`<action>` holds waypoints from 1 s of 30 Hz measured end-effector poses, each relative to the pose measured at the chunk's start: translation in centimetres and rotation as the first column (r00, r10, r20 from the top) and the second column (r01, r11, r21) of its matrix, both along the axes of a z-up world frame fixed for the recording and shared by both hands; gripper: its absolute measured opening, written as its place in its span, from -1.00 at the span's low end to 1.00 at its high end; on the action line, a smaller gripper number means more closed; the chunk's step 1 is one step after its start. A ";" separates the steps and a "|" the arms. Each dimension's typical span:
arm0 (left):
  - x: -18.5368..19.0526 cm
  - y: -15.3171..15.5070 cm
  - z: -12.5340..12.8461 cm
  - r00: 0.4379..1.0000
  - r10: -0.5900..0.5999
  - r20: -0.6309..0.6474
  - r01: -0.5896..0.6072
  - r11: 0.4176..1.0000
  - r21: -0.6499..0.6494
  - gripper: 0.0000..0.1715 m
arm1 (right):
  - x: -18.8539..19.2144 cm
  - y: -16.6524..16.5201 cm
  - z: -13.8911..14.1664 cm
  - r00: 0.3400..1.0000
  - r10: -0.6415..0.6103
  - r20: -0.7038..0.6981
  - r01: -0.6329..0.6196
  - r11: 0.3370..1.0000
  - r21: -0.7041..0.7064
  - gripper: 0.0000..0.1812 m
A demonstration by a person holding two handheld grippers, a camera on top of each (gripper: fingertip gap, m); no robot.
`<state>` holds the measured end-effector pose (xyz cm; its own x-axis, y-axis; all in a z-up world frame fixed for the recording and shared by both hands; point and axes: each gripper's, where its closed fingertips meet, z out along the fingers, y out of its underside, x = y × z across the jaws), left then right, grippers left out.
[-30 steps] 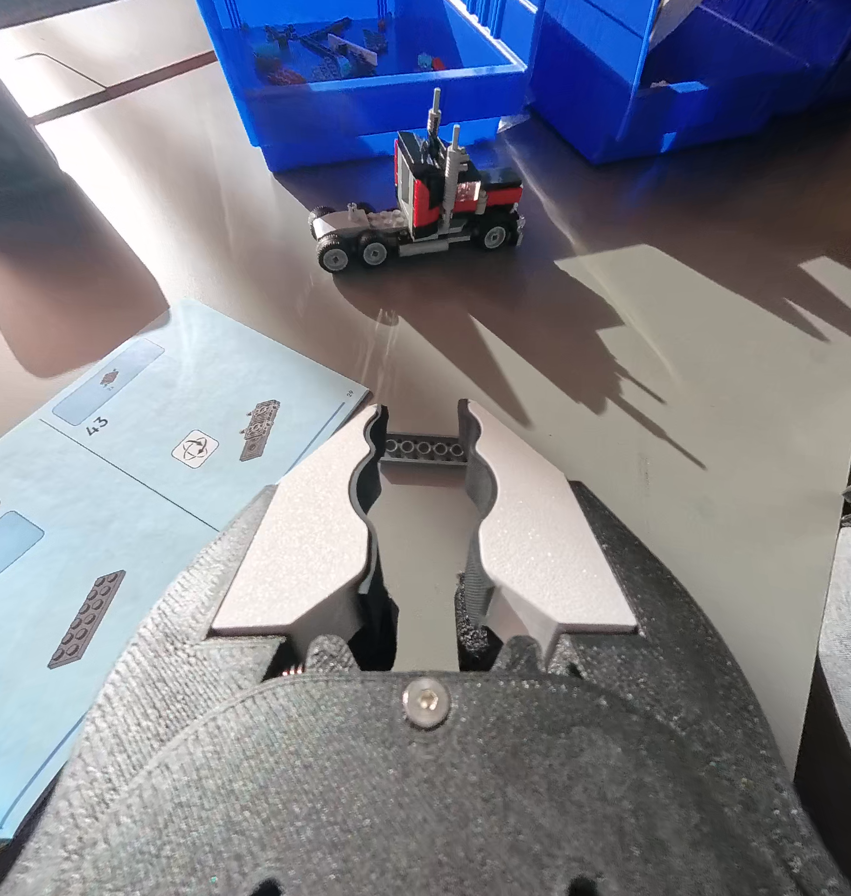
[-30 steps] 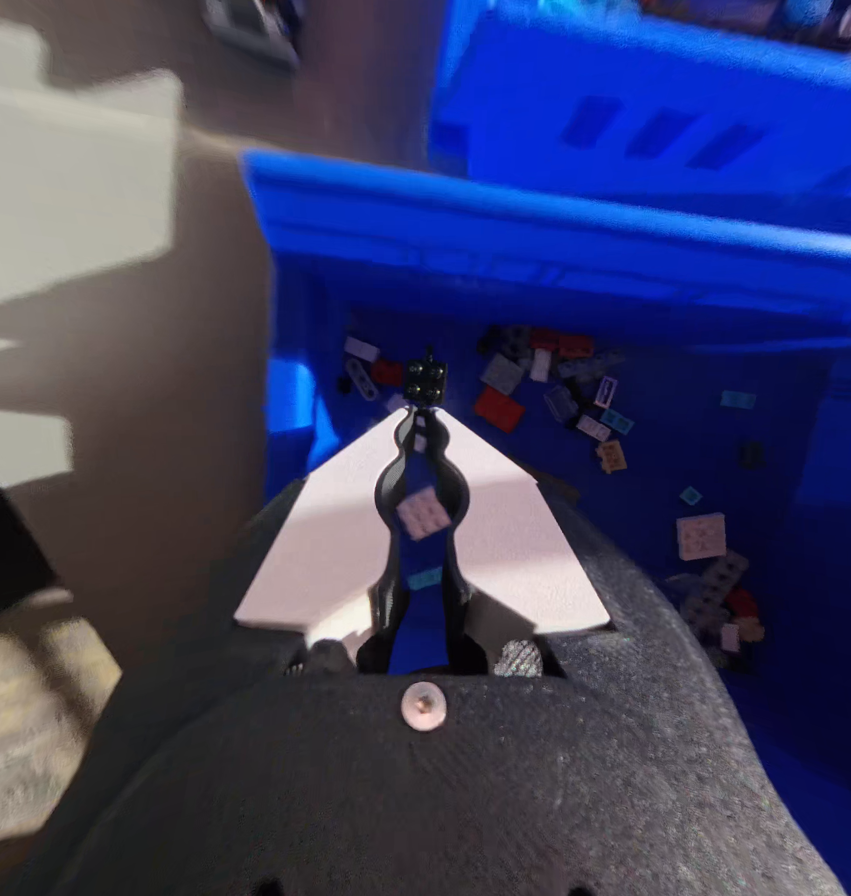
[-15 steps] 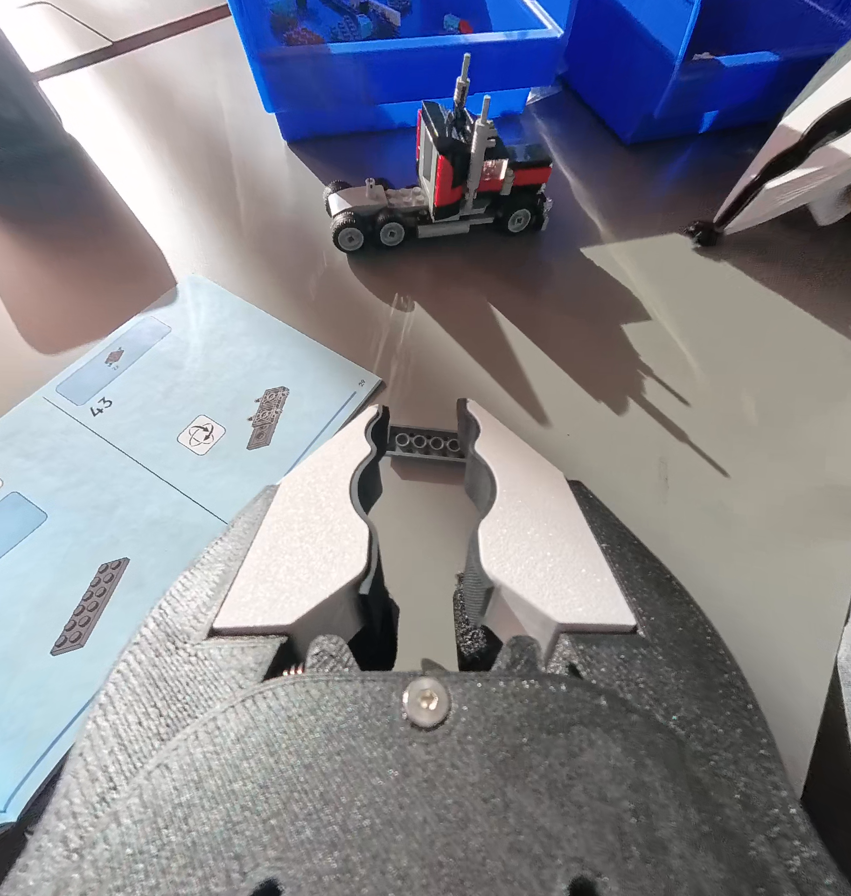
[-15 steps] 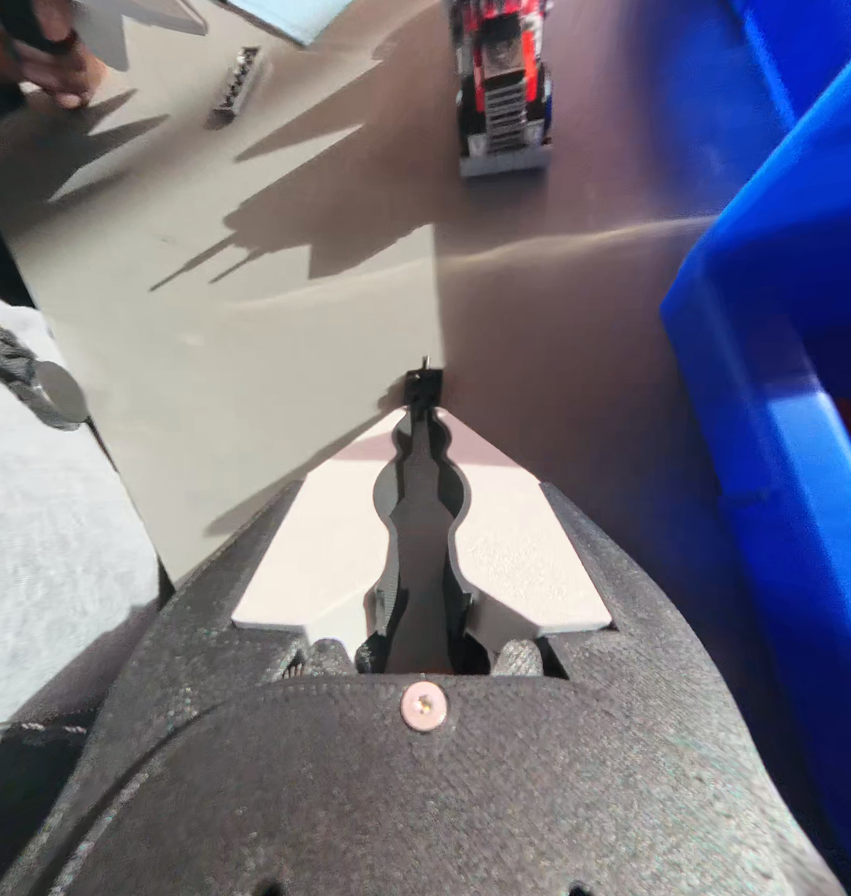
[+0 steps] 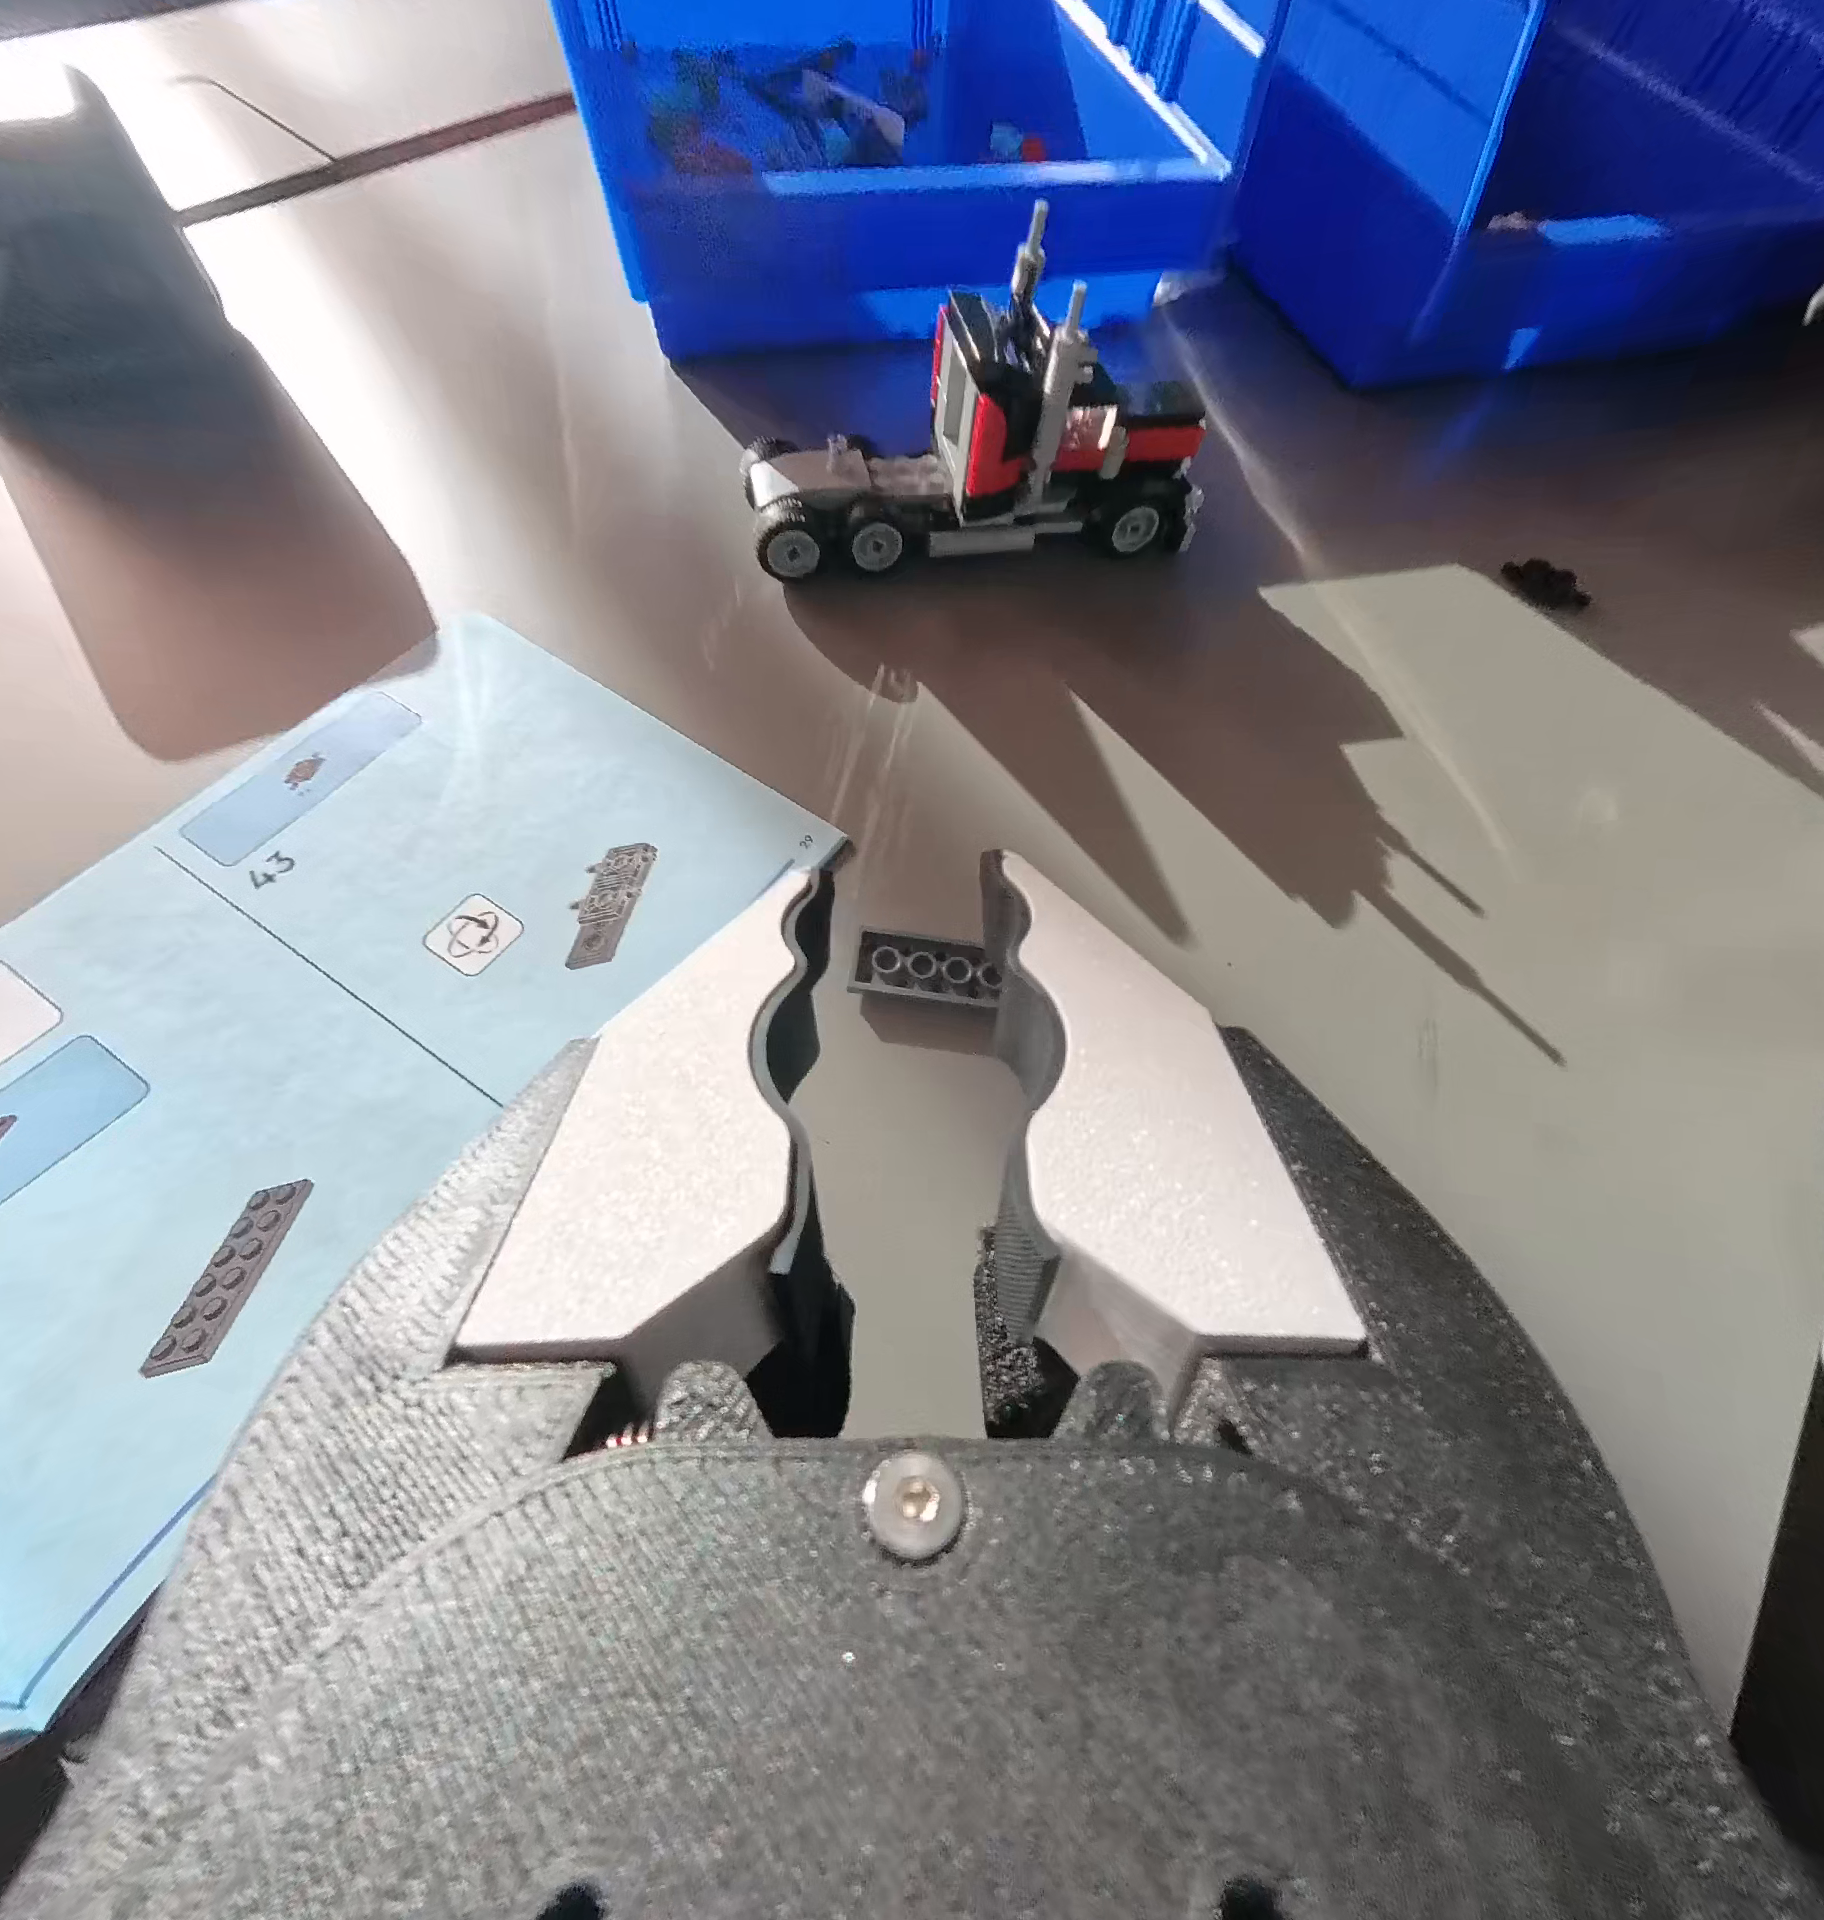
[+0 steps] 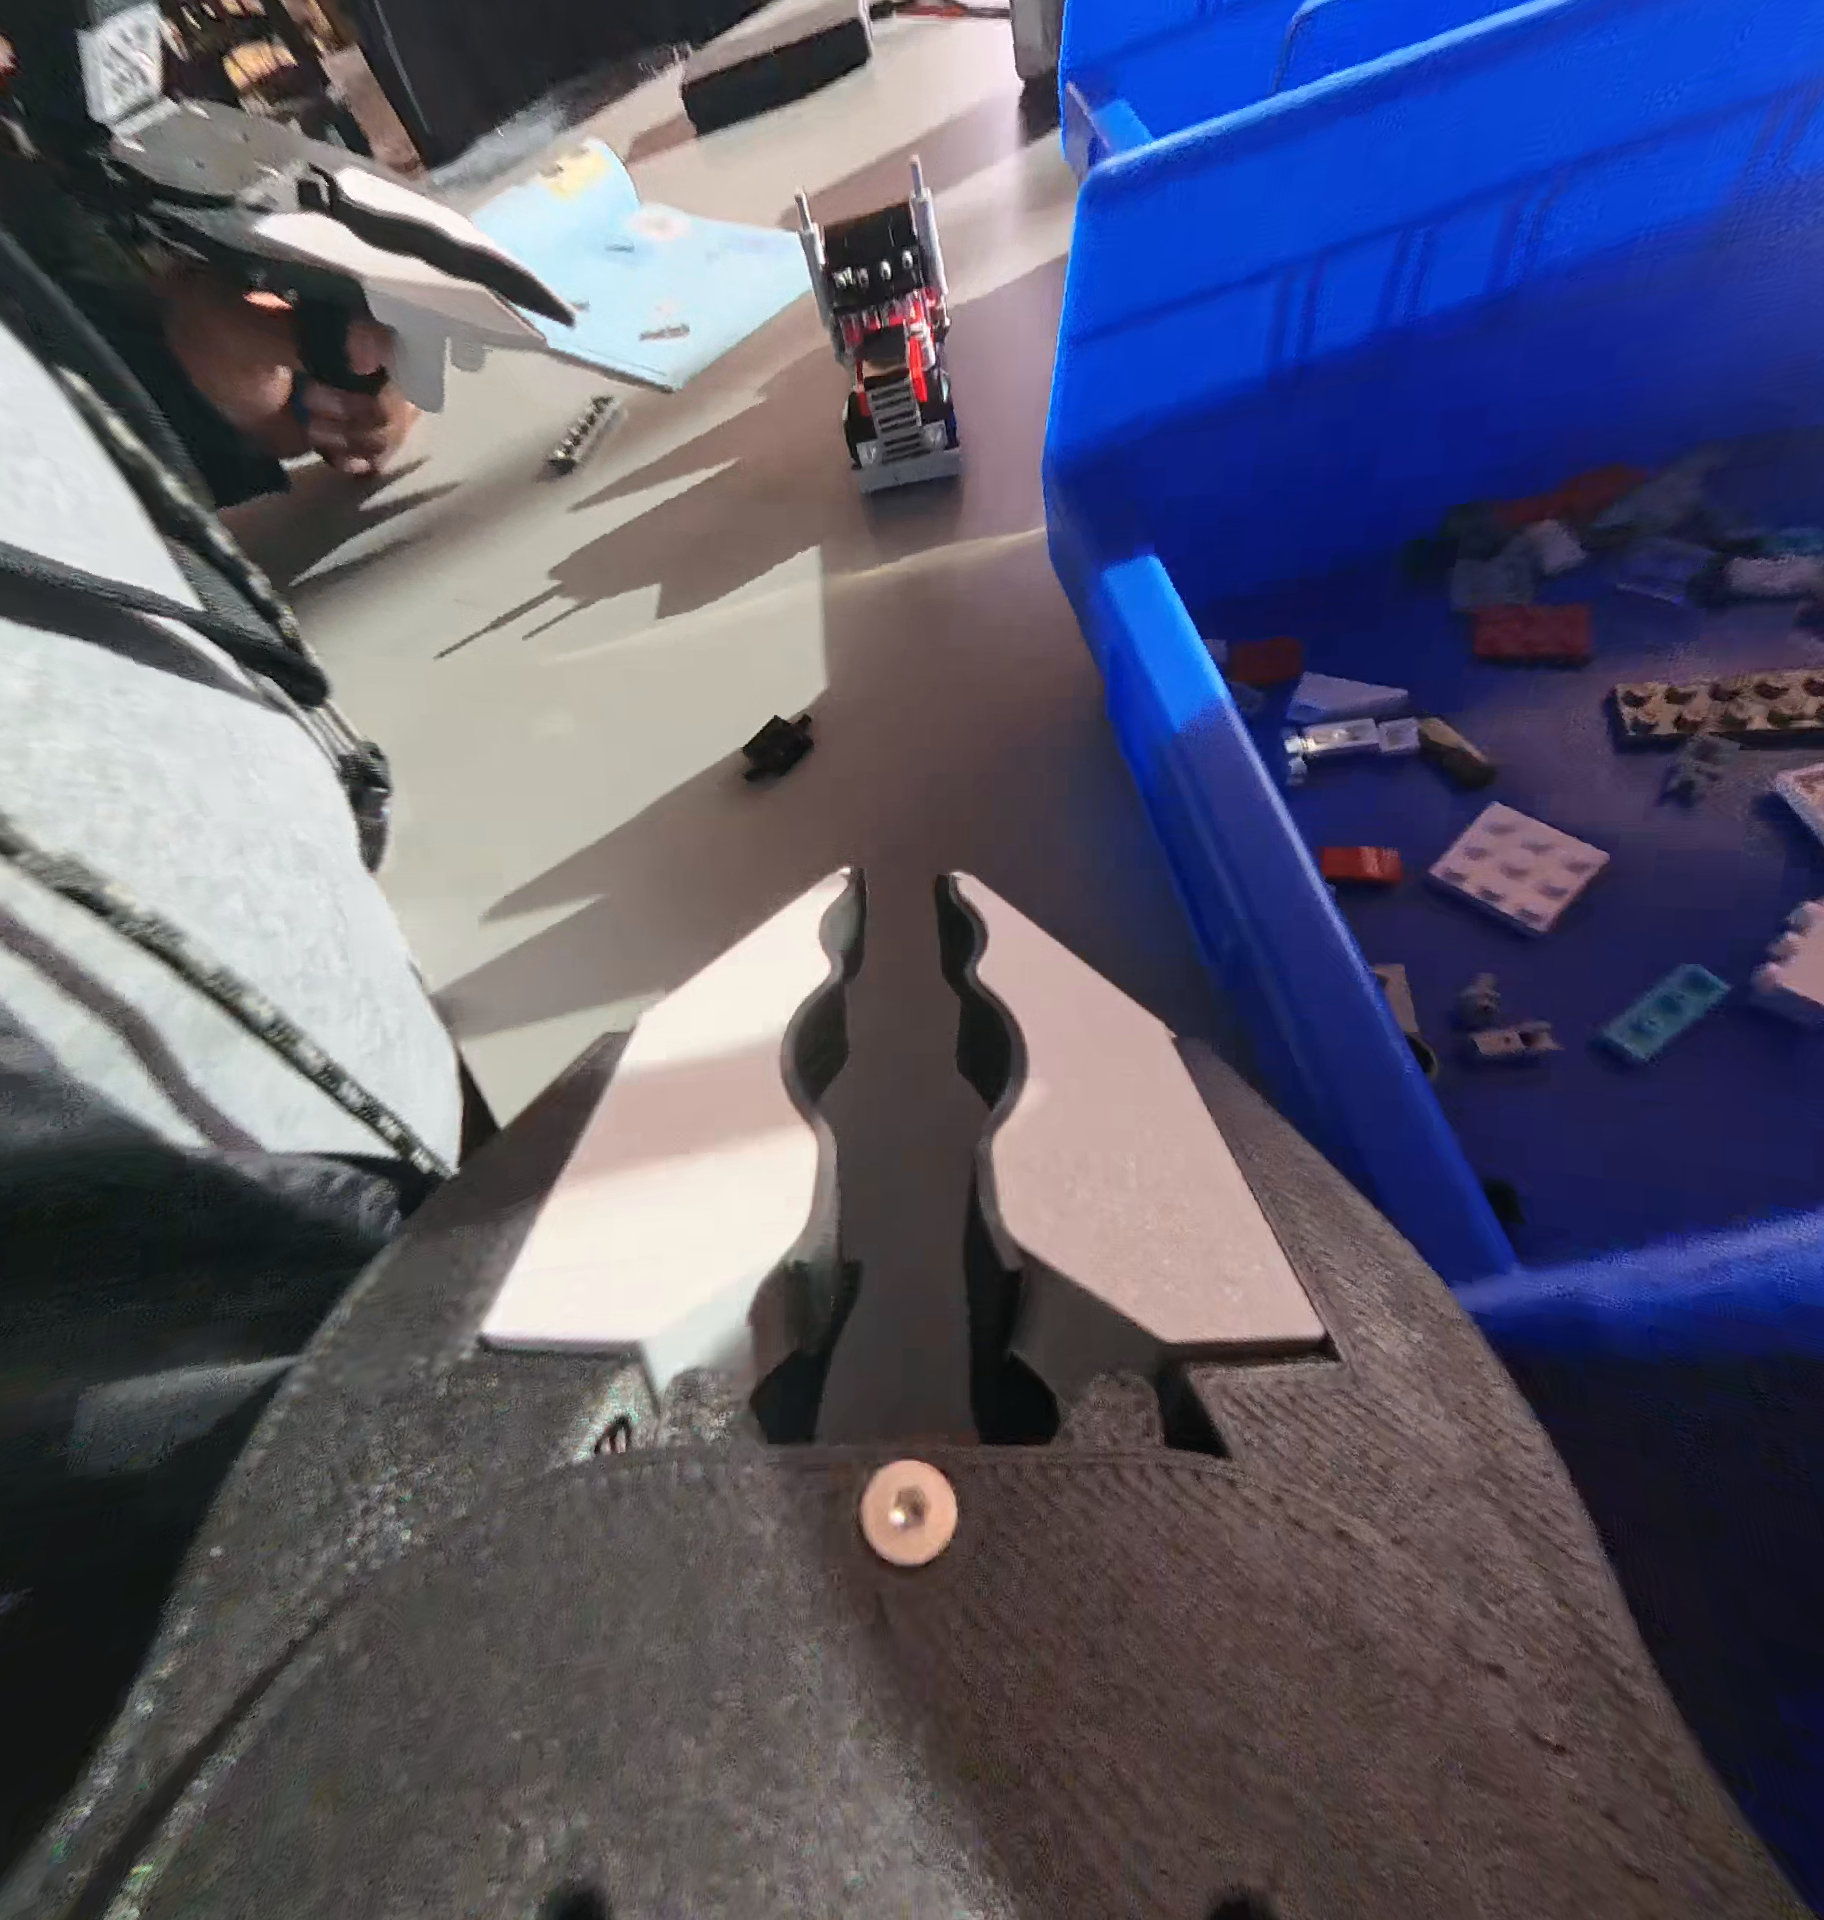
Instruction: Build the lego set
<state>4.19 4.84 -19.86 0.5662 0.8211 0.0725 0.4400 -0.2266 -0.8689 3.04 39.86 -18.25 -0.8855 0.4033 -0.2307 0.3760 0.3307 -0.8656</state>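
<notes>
Open booklet (image 5: 295, 987), printed step diagrams, beside grey plate (image 5: 929, 964).

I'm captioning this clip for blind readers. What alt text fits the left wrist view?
Open left tongs straddle a dark grey plate lying studs-down on the table. Beyond stand a red-and-black truck, blue bins and, left, an open instruction booklet.

Desk (image 5: 596, 436): smooth, semi-glossy. Bins (image 6: 1303, 343): glossy blue plastic. Booklet (image 5: 264, 1039): matt paper. Left tongs (image 5: 913, 883): grainy matt fingers, rough black printed-plastic body. Truck (image 5: 991, 457): shiny plastic.
</notes>
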 end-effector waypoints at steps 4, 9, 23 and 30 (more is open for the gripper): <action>-0.3 -0.6 0.7 0.999 0.038 -0.018 -0.037 0.998 0.049 -0.62 | 0.5 2.0 0.8 1.000 0.011 -0.014 -0.012 0.997 -0.079 -0.82; -0.6 -1.0 0.4 0.998 0.067 0.006 -0.067 0.996 0.051 -0.61 | 0.7 4.4 1.3 1.000 0.013 -0.026 -0.016 0.989 -0.145 -0.82; -1.5 -2.1 0.1 0.985 0.170 0.027 -0.171 0.985 0.037 -0.62 | -4.8 18.1 6.9 0.980 -0.169 -0.108 0.174 0.984 0.040 -0.81; -1.3 -1.9 0.2 0.987 0.161 0.002 -0.161 0.987 0.015 -0.62 | -15.2 26.9 1.2 0.907 -0.414 -0.071 0.369 0.703 0.608 -0.66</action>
<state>2.85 2.93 -19.68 0.4269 0.9002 0.0861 0.4702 -0.1396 -0.8715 -12.14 66.79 -17.07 -0.6085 0.7835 0.1258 0.6375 0.5770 -0.5106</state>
